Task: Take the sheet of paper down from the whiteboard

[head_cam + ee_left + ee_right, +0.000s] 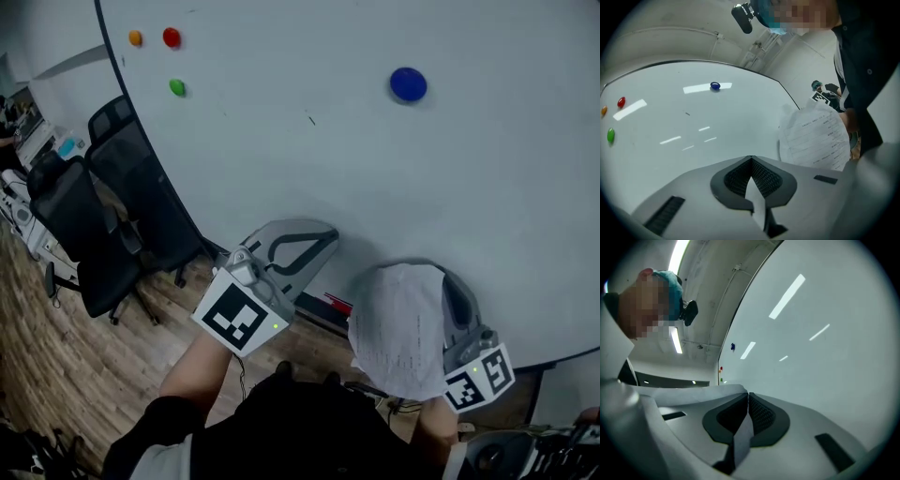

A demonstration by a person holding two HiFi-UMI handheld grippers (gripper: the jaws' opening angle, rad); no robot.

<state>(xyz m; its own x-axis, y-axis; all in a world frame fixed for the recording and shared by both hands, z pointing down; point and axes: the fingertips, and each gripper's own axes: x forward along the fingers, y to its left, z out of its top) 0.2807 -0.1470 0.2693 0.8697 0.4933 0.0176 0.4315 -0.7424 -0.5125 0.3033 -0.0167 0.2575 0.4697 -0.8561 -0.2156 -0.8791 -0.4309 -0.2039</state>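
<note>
Sheet of paper [398, 328] off whiteboard [375, 141], pinched in closed right tongs [748, 394] | left tongs [751, 159] closed, empty

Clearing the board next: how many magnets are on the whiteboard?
4: orange magnet and red magnet at upper left, green magnet just below, blue magnet alone to the right. The paper may hide more.

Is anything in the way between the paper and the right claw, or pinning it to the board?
Nothing visible. The right gripper is shut on the paper; the blue magnet sits far from it, up the whiteboard.
</note>
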